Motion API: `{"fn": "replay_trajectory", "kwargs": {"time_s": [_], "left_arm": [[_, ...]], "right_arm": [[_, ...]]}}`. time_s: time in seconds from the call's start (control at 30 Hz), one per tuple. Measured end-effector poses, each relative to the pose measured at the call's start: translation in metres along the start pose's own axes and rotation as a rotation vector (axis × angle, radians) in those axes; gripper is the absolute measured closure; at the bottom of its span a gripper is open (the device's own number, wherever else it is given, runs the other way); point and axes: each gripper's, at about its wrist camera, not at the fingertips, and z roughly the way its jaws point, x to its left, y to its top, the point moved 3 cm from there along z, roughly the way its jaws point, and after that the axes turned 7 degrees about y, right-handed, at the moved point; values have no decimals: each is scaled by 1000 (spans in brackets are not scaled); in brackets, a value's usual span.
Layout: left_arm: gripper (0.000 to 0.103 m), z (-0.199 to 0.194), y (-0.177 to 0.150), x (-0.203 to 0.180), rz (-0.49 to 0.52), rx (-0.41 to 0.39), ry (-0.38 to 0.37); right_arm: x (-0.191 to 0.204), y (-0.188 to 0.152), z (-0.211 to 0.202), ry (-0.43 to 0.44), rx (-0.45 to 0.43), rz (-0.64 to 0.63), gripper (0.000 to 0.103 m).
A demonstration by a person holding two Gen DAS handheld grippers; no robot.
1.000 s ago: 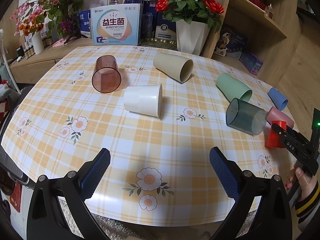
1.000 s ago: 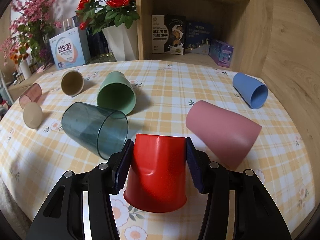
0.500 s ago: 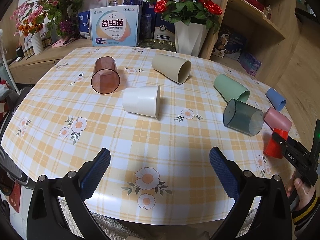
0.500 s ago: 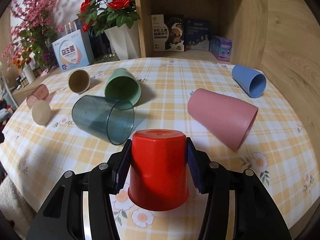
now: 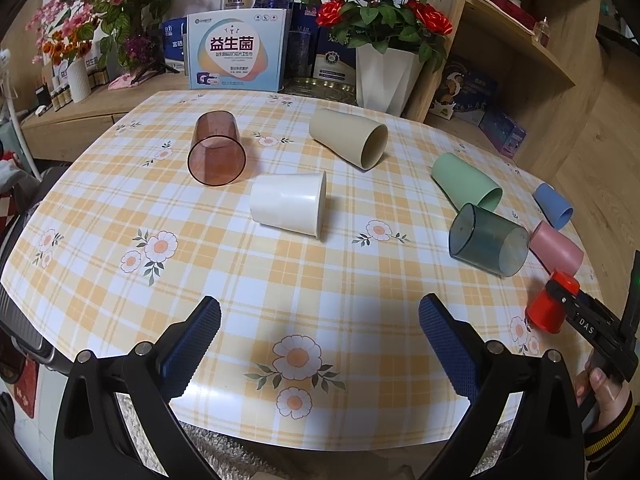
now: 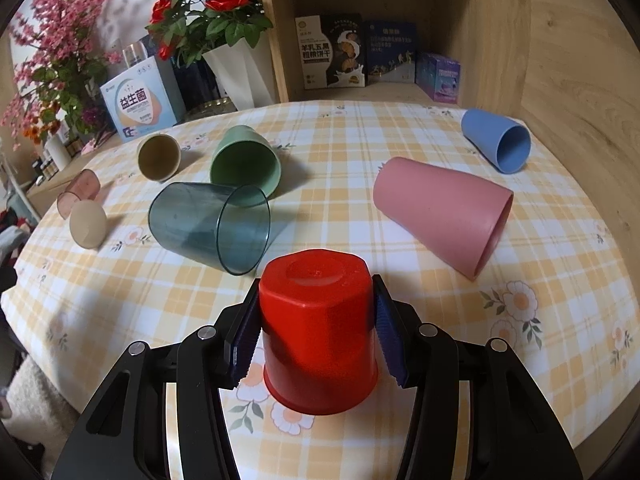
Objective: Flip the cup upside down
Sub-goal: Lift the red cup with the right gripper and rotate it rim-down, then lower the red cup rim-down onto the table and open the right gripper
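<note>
My right gripper (image 6: pixel 316 322) is shut on a red cup (image 6: pixel 318 332), pads on both sides. The cup is mouth-down, base up, at the table's near right edge; whether its rim touches the cloth I cannot tell. It also shows in the left wrist view (image 5: pixel 550 306) with the right gripper (image 5: pixel 560 294) on it. My left gripper (image 5: pixel 320 334) is open and empty above the front edge of the table (image 5: pixel 240 288).
Several cups lie on their sides: pink (image 6: pixel 444 210), blue (image 6: pixel 496 140), smoky teal (image 6: pixel 212 226), green (image 6: pixel 246 164), beige (image 6: pixel 158 156), white (image 5: pixel 290 204), brown clear (image 5: pixel 216 152). Flower vases, boxes and a wooden shelf stand behind the table.
The right gripper has turned the red cup from tilted to base-up and lowered it toward the table. The left gripper has stayed in place.
</note>
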Motion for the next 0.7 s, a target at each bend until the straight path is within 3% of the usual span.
{"fn": "replay_trajectory", "kwargs": {"time_s": [0.63, 0.7], "left_arm": [[6, -10, 3, 10, -37, -15, -20], [6, -14, 6, 9, -25, -31, -20]], "right_arm": [[5, -8, 1, -38, 130, 7, 51], [7, -6, -1, -36, 138, 6, 41]]}}
